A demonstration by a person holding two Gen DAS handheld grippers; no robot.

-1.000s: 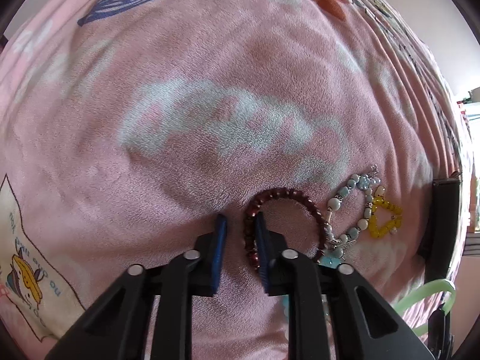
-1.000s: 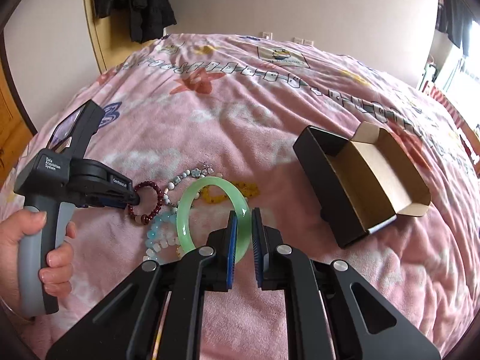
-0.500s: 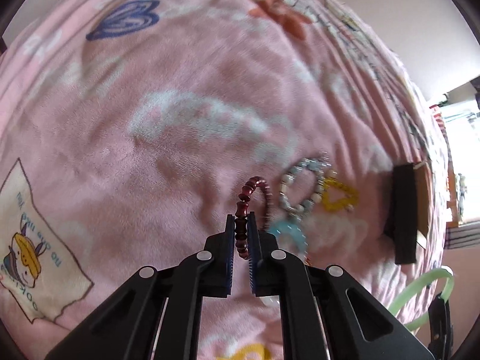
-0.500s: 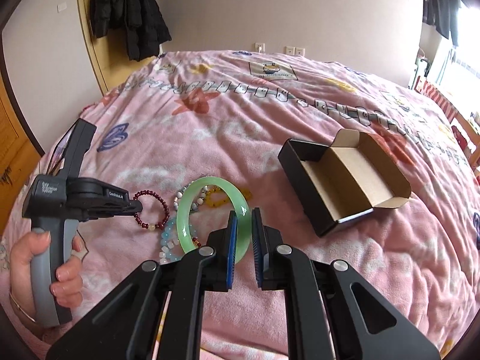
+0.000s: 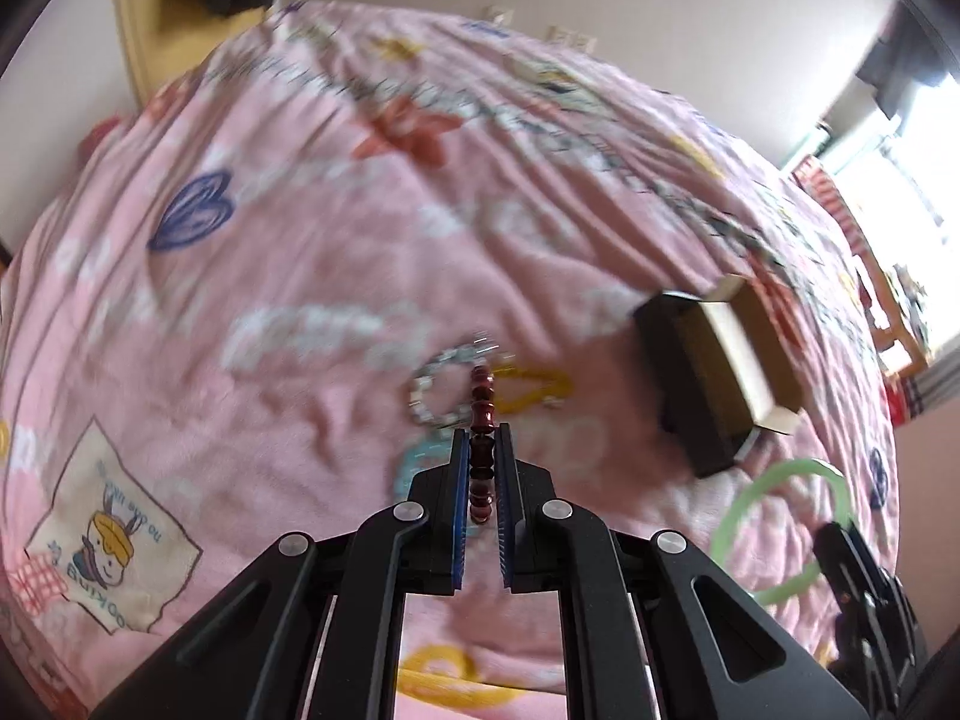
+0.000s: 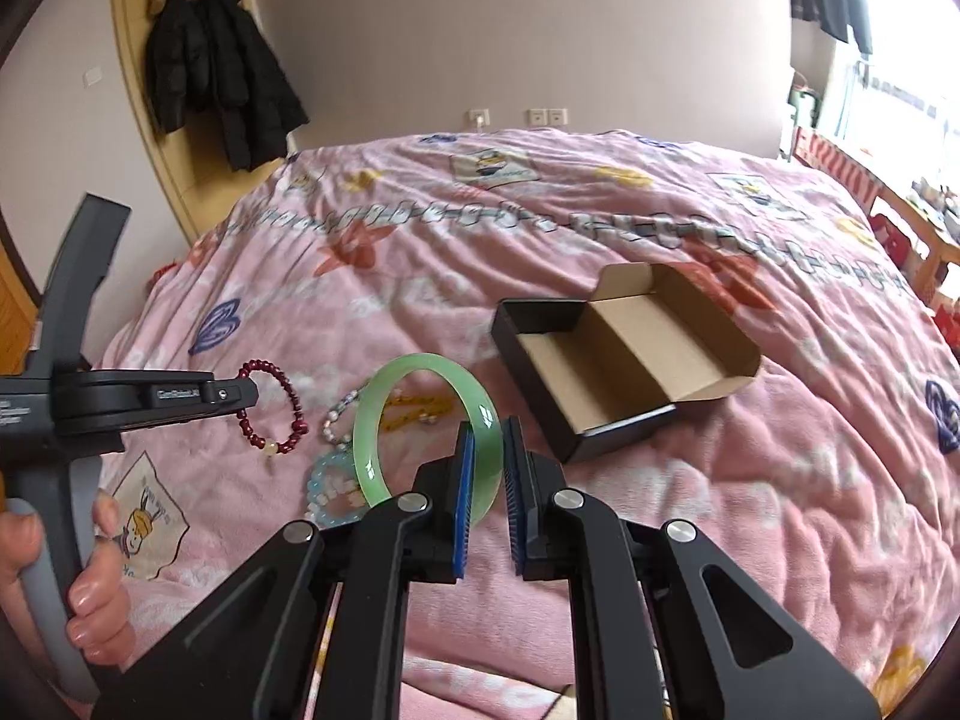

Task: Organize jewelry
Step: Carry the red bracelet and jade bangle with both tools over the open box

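Note:
My left gripper (image 5: 481, 441) is shut on a dark red bead bracelet (image 5: 482, 414) and holds it above the pink blanket; the bracelet hangs from it in the right wrist view (image 6: 282, 408). My right gripper (image 6: 487, 435) is shut on a green jade bangle (image 6: 384, 420), also lifted; the bangle shows at the lower right of the left wrist view (image 5: 780, 516). An open black box (image 6: 624, 360) with a brown inside lies on the bed to the right. A white bead bracelet (image 6: 339, 420), a yellow one (image 6: 414, 408) and a light blue one (image 6: 330, 486) lie on the blanket.
The pink printed blanket (image 6: 660, 228) covers the whole bed. Dark coats (image 6: 222, 60) hang on a wooden door at the back left. A window and shelves stand at the far right.
My left gripper closed on the red bracelet and lifted it off the blanket, turning toward the box. My right gripper rose slightly with the bangle.

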